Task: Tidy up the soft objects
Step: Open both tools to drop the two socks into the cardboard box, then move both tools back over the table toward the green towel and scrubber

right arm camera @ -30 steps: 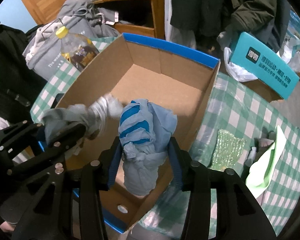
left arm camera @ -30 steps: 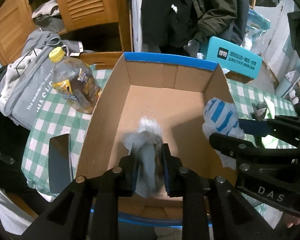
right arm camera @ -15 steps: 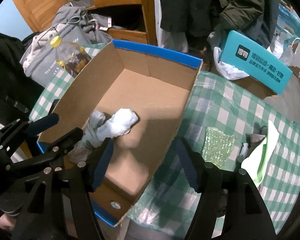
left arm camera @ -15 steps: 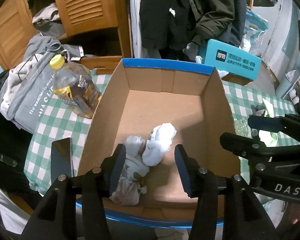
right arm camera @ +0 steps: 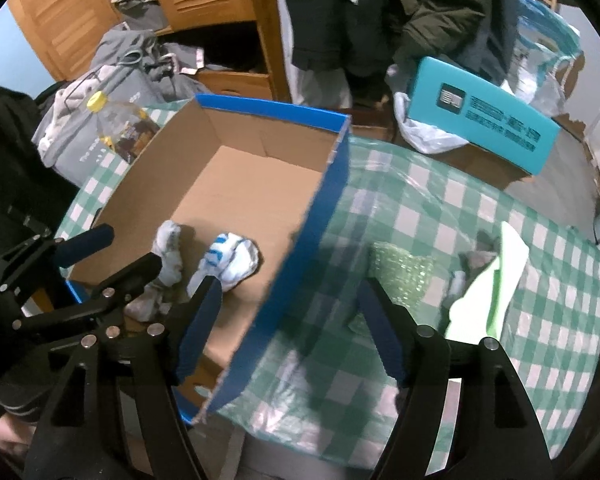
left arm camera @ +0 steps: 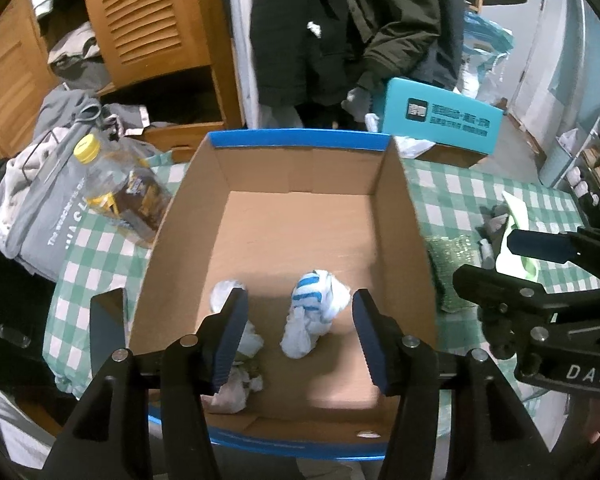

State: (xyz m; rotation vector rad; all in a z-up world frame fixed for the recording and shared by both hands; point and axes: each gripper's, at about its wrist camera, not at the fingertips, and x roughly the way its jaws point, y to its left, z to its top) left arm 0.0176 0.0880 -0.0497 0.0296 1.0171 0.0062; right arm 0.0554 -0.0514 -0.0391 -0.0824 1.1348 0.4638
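An open cardboard box [left arm camera: 392, 196] with a blue rim stands on the checked table; it also shows in the right wrist view [right arm camera: 328, 184]. A blue-striped white sock bundle [left arm camera: 314, 314] lies on its floor, also in the right wrist view [right arm camera: 230, 258]. A grey-white sock bundle [left arm camera: 236, 364] lies at the near left, also in the right wrist view [right arm camera: 166, 258]. My left gripper [left arm camera: 300, 340] is open and empty above the box's near end. My right gripper [right arm camera: 290, 326] is open and empty over the box's right wall.
A green bubble-wrap piece [right arm camera: 400, 270], small grey items [right arm camera: 476, 260] and a light green cloth [right arm camera: 488, 292] lie on the table right of the box. A bottle [left arm camera: 116, 188] with a yellow cap and a grey bag [left arm camera: 40, 208] are left of it. A teal box [right arm camera: 484, 116] stands behind.
Both grippers opened and let go of their sock bundles, which now lie in the box. Both grippers pulled back and up; the right one shifted right over the box wall.
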